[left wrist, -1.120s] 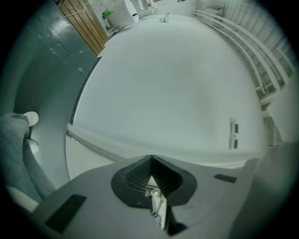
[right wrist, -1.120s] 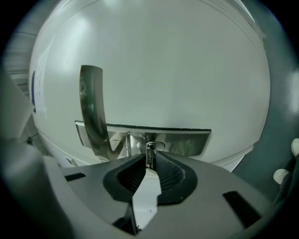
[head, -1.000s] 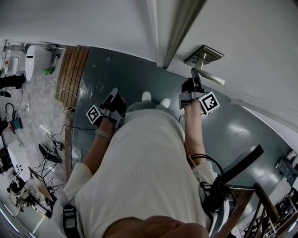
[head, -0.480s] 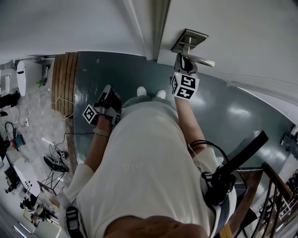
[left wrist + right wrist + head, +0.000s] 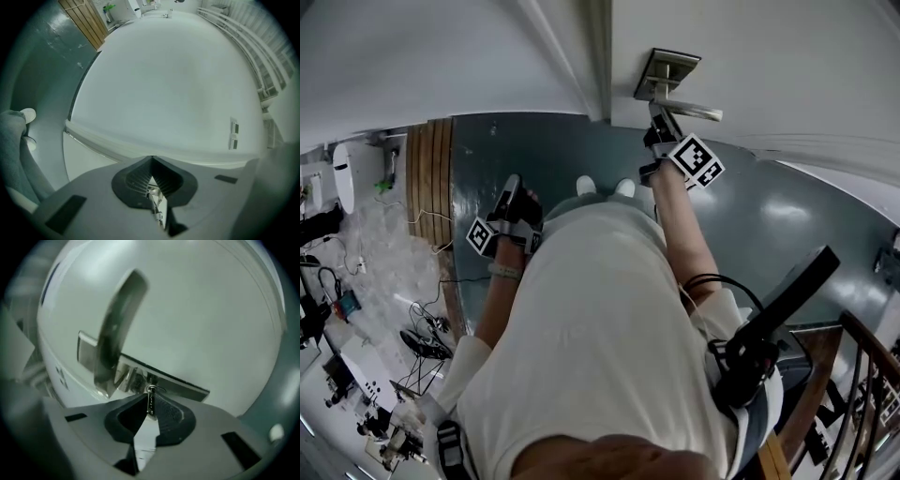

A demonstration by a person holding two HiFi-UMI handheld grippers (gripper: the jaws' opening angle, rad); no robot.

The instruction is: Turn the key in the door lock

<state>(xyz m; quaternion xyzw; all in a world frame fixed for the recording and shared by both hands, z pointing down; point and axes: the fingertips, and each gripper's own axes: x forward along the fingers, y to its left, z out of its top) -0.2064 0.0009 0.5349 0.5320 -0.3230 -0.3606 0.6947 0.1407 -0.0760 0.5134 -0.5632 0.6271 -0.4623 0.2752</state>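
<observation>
- Head view: the right tongs [image 5: 660, 120] are up at the door [image 5: 806, 66], tucked just under the handle [image 5: 694, 111], arm stretched out because that's where the lock sits. The left tongs [image 5: 510, 185] hang low by the person's hip, well apart from the door and out of the way.
- Left gripper view: the left tongs [image 5: 152, 159] are pressed together on nothing, facing blank white wall. An idle hand, I'd say.
- Right gripper view: here's the action. The right tongs [image 5: 150, 405] are pinching the key [image 5: 150, 399] edge-on, its tip at the lock plate [image 5: 136, 378] beneath the handle [image 5: 115, 329]. Gripping the flat head gives leverage, so the twist looks to be the step in hand.
</observation>
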